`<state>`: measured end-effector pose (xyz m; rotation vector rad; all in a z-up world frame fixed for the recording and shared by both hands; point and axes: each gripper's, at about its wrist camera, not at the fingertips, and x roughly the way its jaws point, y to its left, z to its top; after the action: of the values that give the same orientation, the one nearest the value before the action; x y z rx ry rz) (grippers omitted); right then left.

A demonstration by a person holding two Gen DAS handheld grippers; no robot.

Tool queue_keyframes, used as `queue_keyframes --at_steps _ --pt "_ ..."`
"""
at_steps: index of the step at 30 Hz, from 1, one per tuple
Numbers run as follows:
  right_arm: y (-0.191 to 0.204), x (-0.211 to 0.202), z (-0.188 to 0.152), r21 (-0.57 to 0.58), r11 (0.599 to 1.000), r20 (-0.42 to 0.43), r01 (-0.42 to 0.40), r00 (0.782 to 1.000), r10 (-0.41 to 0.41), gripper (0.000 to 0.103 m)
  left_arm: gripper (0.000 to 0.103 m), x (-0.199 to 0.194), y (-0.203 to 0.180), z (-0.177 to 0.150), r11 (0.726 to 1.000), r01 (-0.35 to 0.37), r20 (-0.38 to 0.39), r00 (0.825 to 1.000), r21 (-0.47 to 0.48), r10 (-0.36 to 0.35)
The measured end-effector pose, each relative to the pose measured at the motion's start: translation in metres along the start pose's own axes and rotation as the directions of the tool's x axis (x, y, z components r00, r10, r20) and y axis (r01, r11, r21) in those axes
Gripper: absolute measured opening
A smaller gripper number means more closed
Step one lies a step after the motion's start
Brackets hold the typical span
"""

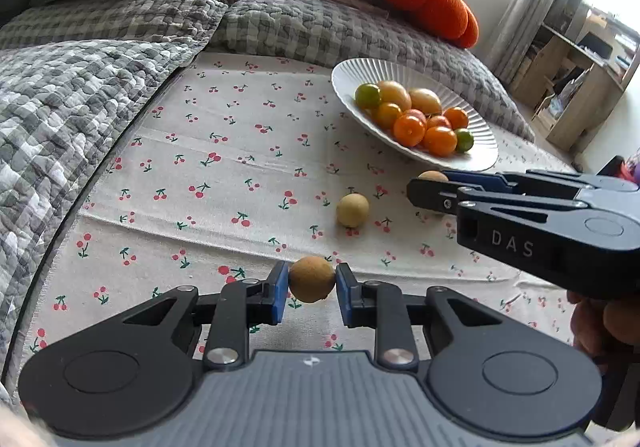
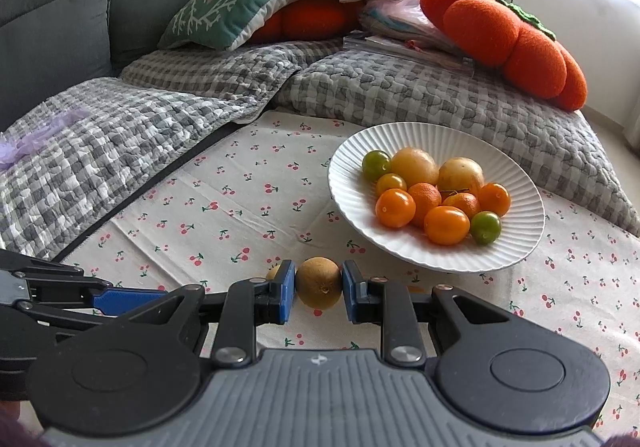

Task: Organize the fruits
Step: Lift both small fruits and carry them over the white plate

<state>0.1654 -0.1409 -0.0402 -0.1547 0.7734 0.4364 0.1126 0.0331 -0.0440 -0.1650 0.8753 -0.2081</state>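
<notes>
Right now both tongs are loaded: the left tongs are nearly closed around a small brown round fruit, blue pads pressed to either side of it, and the right tongs are clamped just as tight on a second brownish fruit. Both fruits sit low over the cherry-print cloth that covers the surface, short of the plate. So the picking-up step looks done, and the carry to the plate is what is in hand.

The white ribbed plate lies near the right tongs, further back on the cloth. It already holds a heap of small fruit: several orange ones, two green ones at the edges, and a couple of larger pale yellow ones at the back.

Next, I would guess, each fruit needs lifting over the rim and letting go gently, on a bare patch, so the round pile does not roll. One pale yellow fruit still lies loose on the cloth.
</notes>
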Motion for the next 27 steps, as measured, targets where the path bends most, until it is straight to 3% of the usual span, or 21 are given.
queue_keyframes --at_steps 12,27 --pt "-0.008 -0.016 0.010 0.066 0.996 0.031 -0.054 0.998 0.052 0.022 0.019 -0.016 0.002 0.005 0.997 0.062 0.067 0.996 -0.039 -0.059" --pt "-0.044 -0.037 0.024 0.166 0.984 0.088 -0.059 0.995 0.045 0.023 0.019 -0.028 0.006 0.019 0.980 0.171 0.123 0.980 -0.102 -0.158"
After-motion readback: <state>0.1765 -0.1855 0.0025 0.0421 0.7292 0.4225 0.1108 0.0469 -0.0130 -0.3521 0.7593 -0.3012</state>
